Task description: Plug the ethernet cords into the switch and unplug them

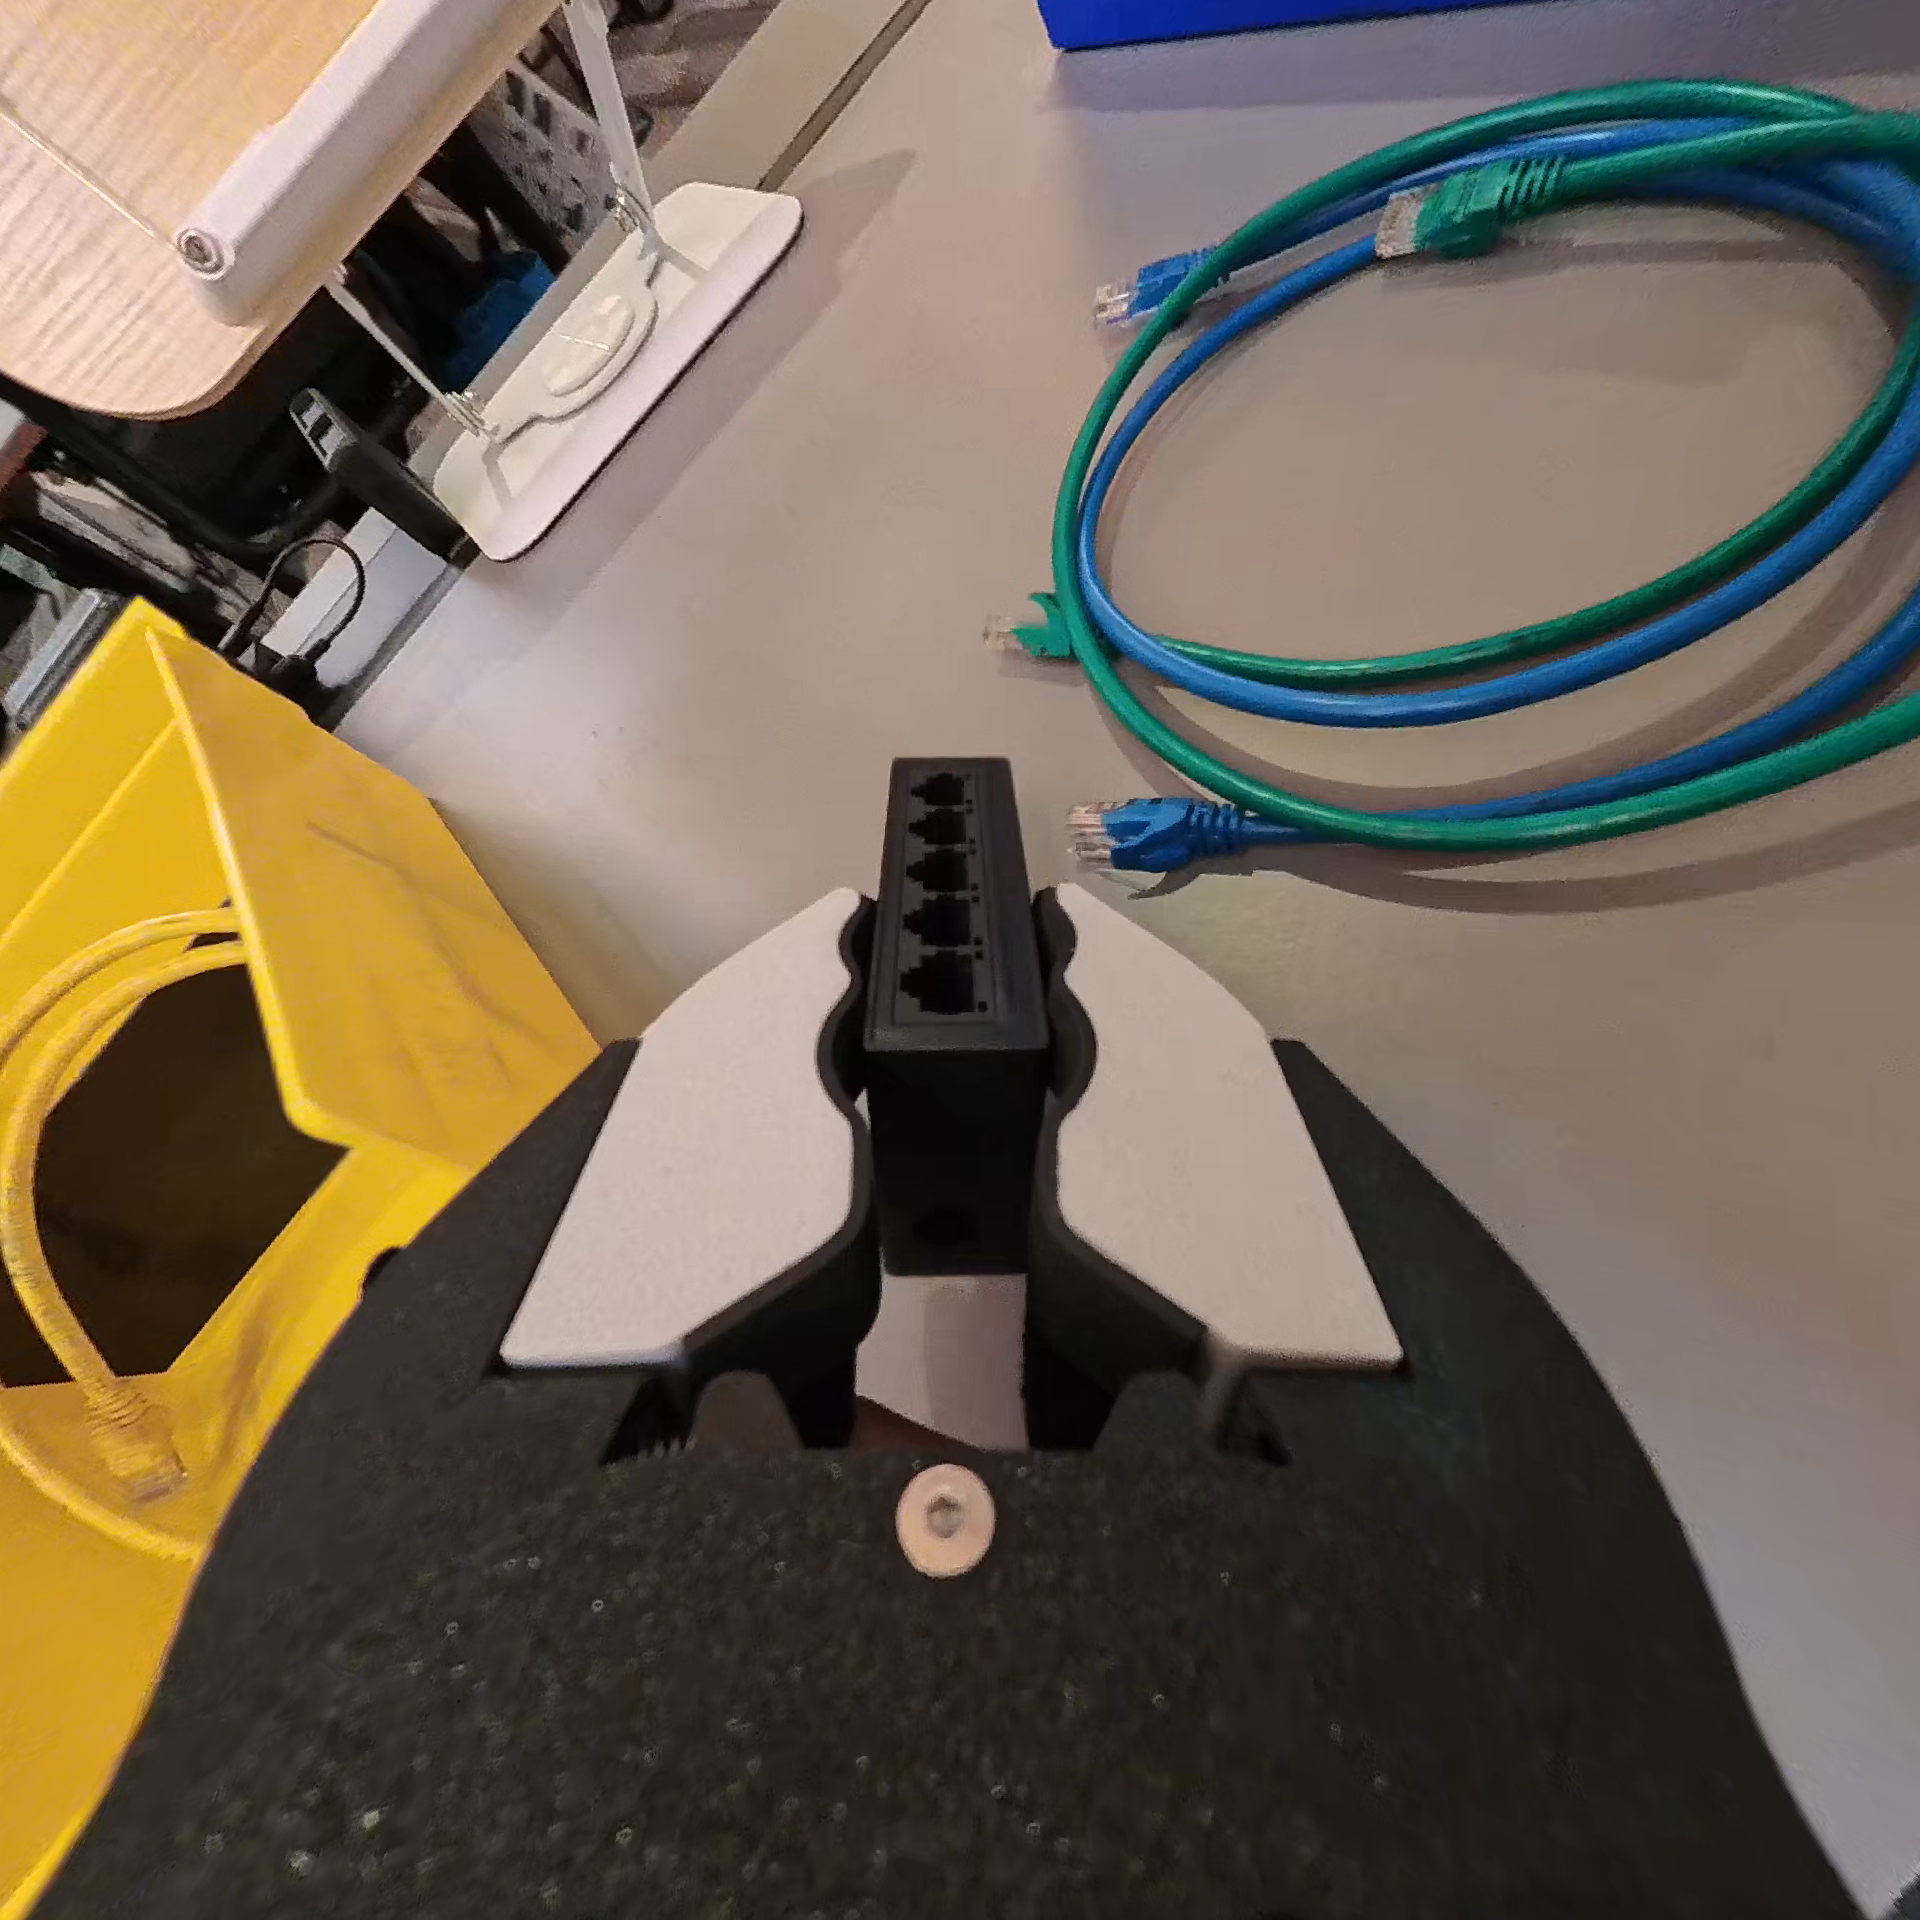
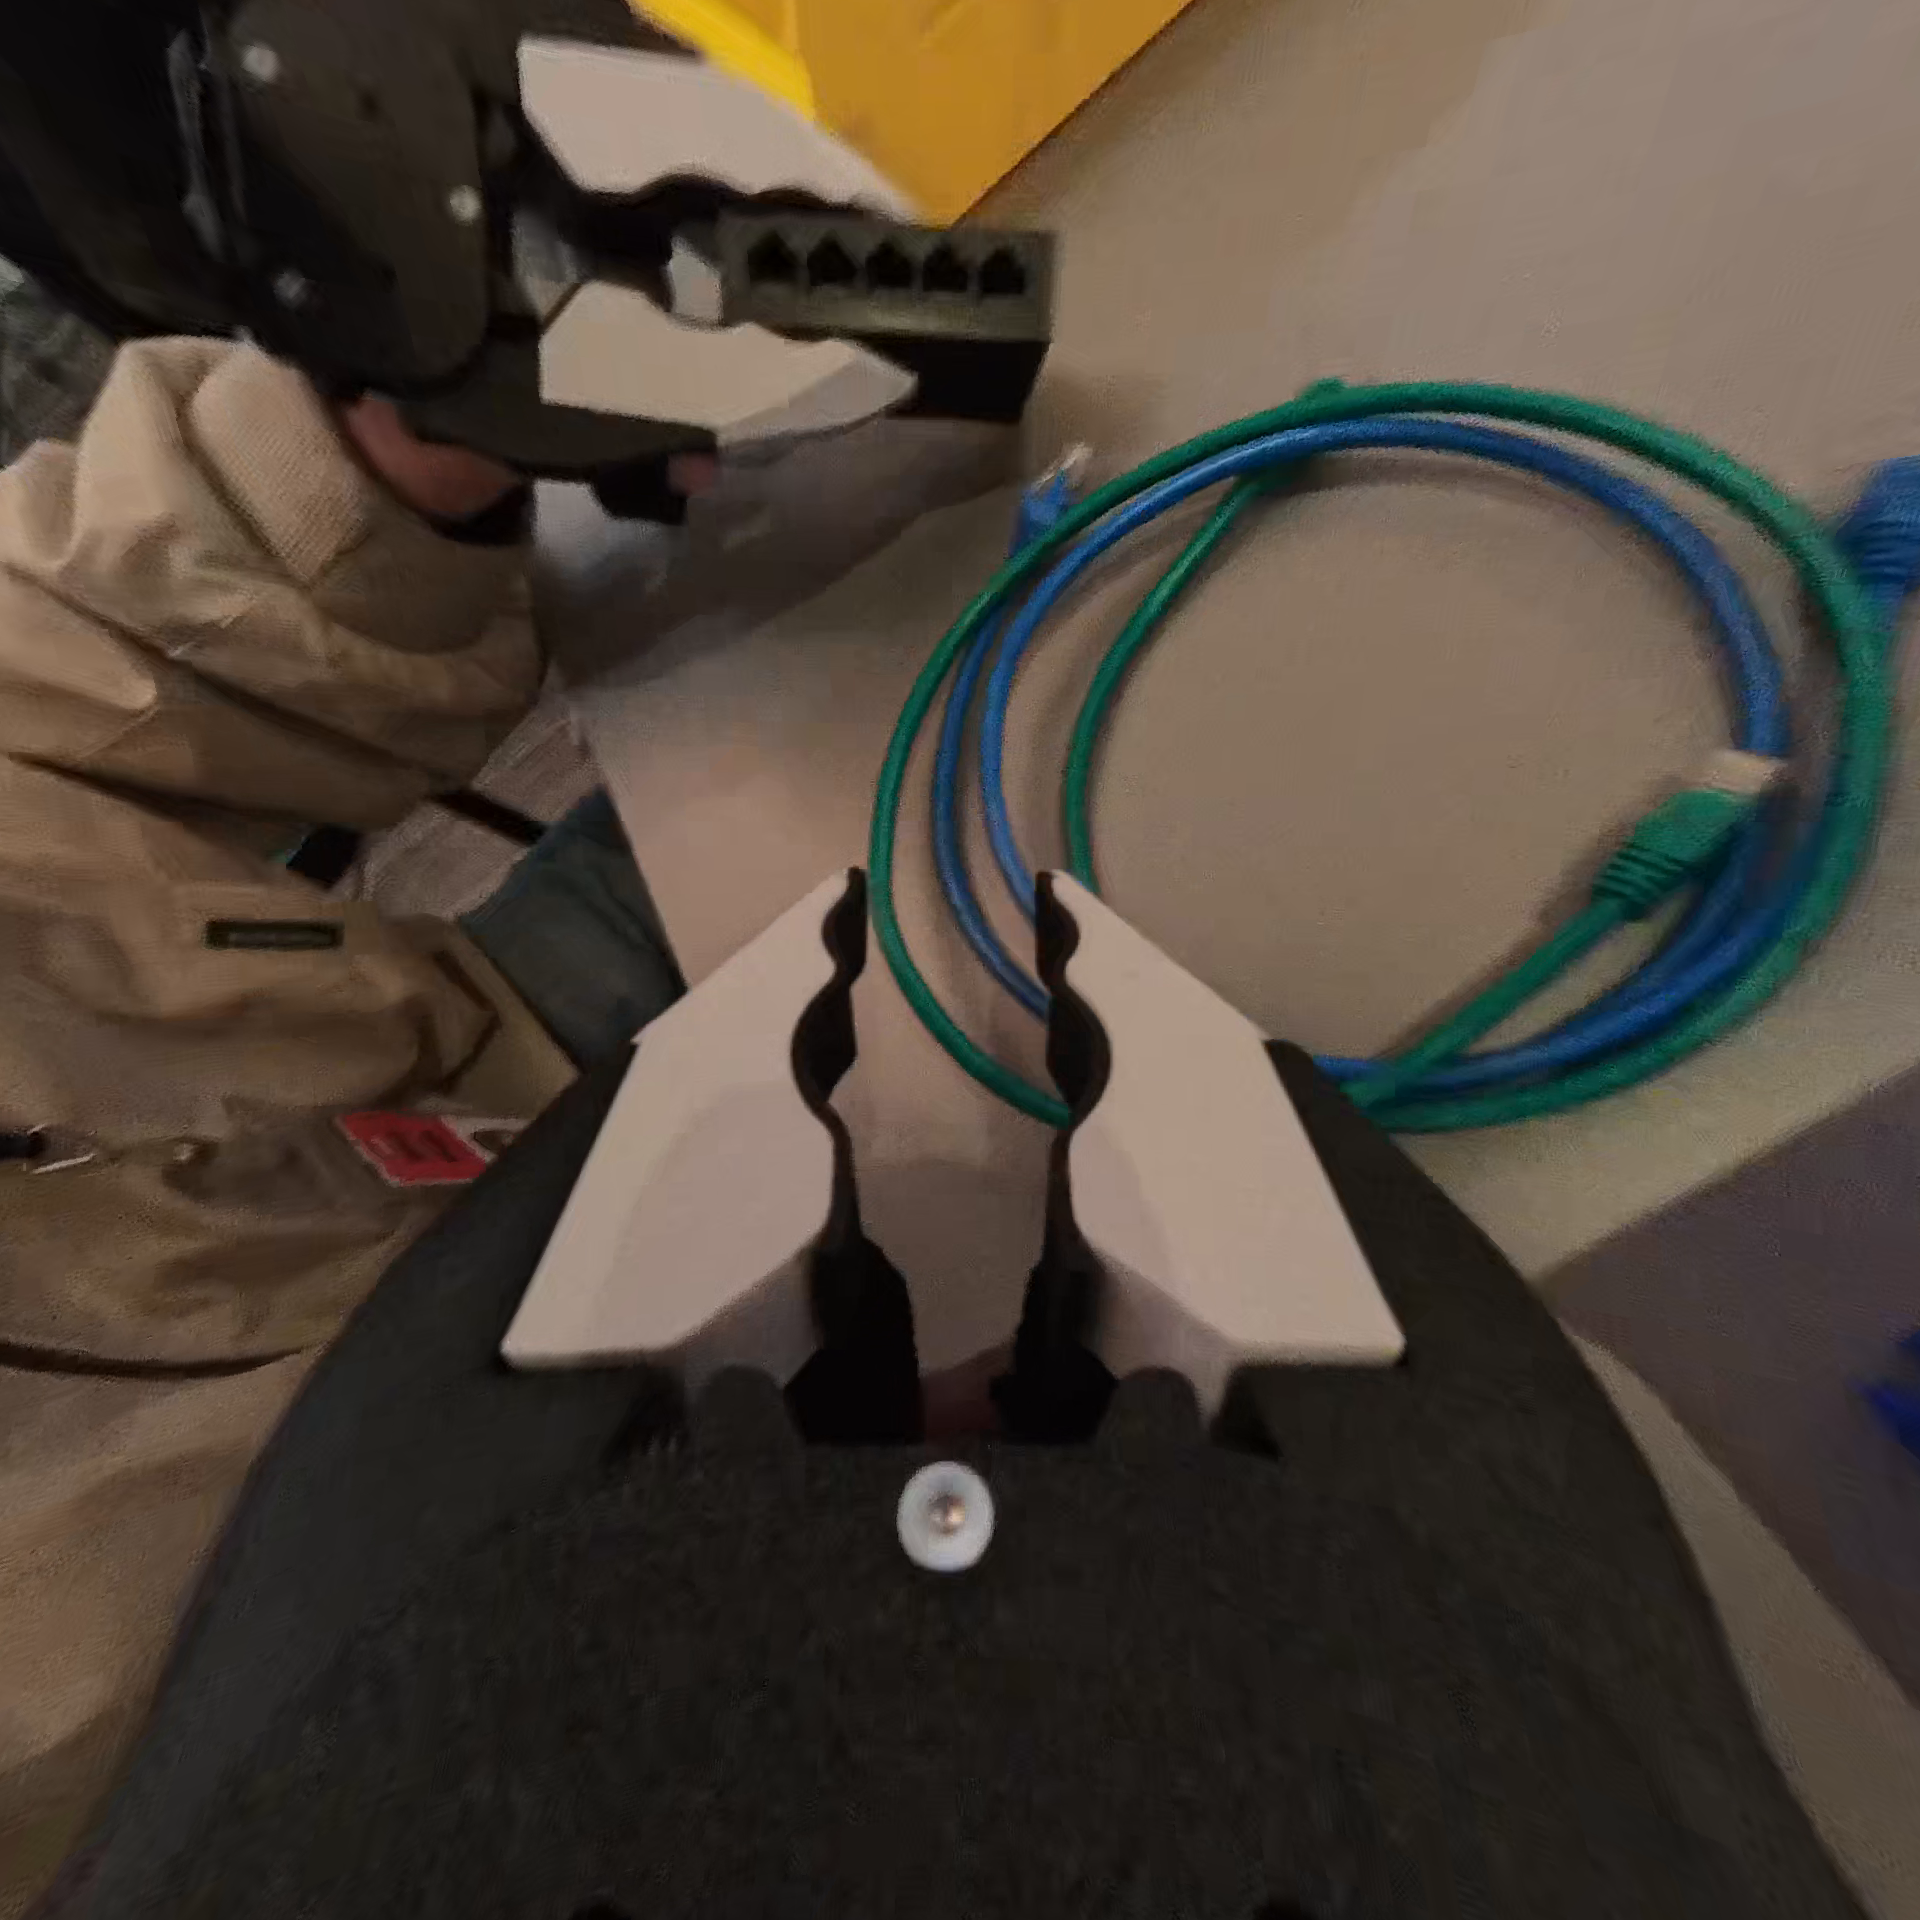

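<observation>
On the grey table [image 1: 727,644], the left gripper [image 1: 954,914] clamps the switch [image 1: 954,904], ports facing the coiled green and blue cords [image 1: 1455,665] beside it, likely for plugging; the right gripper [image 2: 951,883] hangs empty, fingers parted, above the coil.

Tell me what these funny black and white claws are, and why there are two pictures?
They are grabbers that a person holds, one in each hand. Each carries a camera looking along its two fingers, so each picture comes from one grabber. The left gripper is squeezing a black switch, a little box with a row of empty sockets. The right gripper is open and holds nothing; it hangs above coiled cords on the grey table: a blue cord and a green cord. Nothing is plugged in yet. A yellow bin beside the left grabber holds a yellow cord.
</observation>
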{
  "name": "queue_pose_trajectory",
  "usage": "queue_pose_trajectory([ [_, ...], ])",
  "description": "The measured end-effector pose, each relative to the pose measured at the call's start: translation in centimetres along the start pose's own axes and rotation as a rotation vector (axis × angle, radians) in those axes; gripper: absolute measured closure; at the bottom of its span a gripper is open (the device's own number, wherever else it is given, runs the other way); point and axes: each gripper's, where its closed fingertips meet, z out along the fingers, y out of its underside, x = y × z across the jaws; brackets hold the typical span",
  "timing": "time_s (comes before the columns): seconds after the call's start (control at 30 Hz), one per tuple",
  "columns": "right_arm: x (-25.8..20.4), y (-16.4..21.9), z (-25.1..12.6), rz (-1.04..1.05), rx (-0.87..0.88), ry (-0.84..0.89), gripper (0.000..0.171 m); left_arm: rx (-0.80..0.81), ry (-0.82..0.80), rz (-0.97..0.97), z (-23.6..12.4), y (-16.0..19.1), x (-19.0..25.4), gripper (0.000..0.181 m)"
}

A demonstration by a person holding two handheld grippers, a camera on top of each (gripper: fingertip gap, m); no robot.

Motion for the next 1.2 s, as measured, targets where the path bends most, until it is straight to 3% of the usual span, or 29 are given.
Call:
queue_pose_trajectory([
  [0.03,1.5,-0.3,-1.0,0.008,0.053,0.080,0.138,-0.005,-0.006,0.019,0.1,0.0,0.1,0.153],
  [0.17,7.6,1.7,-4.0,0.122,0.142,0.433,0.138,-0.064,-0.089,0.191,0.6,0.8,0.1,0.152],
  [0.27,9.2,2.6,-4.4,0.189,0.245,0.552,0.133,-0.080,-0.150,0.319,1.0,1.0,0.2,0.152],
  [0.4,10.4,2.7,-3.2,0.252,0.269,0.607,0.134,-0.080,-0.139,0.237,1.2,0.8,0.4,0.152],
  [0.5,12.0,2.4,-3.4,0.246,0.238,0.711,0.148,-0.086,-0.137,0.202,1.2,1.1,0.2,0.152],
  [0.6,12.5,2.3,-2.6,0.208,0.156,0.734,0.165,-0.112,-0.150,0.229,1.3,1.6,0.1,0.152],
  [0.67,12.7,1.9,-2.8,0.185,0.143,0.759,0.166,-0.142,-0.150,0.252,1.6,2.2,0.2,0.152],
  [0.87,11.1,-1.7,-7.9,0.062,0.364,0.896,0.167,-0.150,-0.146,0.244,2.1,2.5,0.1,0.153],
  [1.07,7.6,-4.7,-11.1,-0.065,0.519,0.882,0.167,-0.141,-0.126,0.201,2.0,2.1,0.5,0.153],
  [1.2,8.4,-3.2,-9.3,-0.043,0.401,0.835,0.167,-0.140,-0.124,0.185,1.9,2.0,0.5,0.153],
])
